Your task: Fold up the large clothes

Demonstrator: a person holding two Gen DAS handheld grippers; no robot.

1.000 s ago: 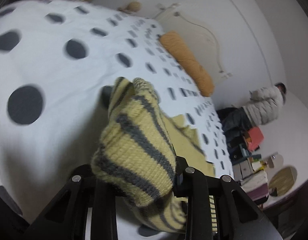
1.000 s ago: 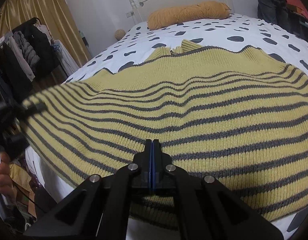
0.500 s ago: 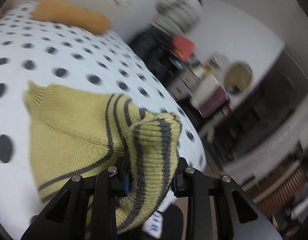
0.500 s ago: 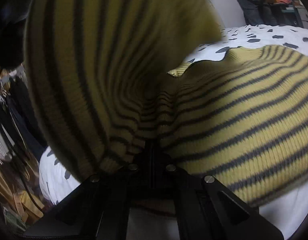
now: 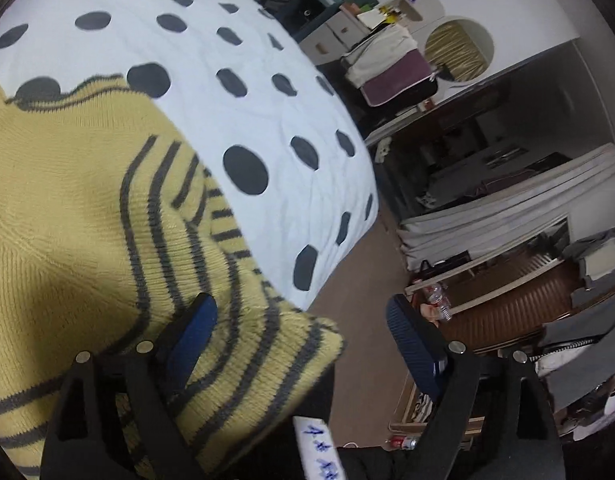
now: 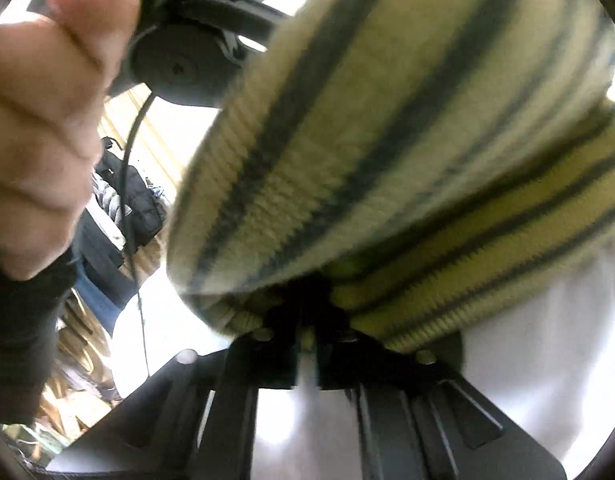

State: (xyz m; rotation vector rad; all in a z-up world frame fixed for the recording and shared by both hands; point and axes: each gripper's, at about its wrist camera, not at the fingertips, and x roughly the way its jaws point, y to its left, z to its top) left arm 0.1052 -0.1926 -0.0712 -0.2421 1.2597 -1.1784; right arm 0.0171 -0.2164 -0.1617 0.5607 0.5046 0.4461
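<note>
While the striped yellow sweater (image 5: 87, 208) lies folded over itself on the polka-dot bed (image 5: 211, 64), my left tool (image 5: 303, 332) is opening, its pads clear of the knit. My right tool (image 6: 307, 320) is opening too, hem still between its jaws.

Beyond the yellow grey-striped knitted sweater (image 5: 87, 216), the white black-dotted bedspread (image 5: 211, 92) lies bare and passable, bounded by a cluttered dresser (image 5: 391, 64) and brown wooden furniture (image 5: 515, 300), while a bare hand (image 6: 43, 120) crowds the right gripper's view.
</note>
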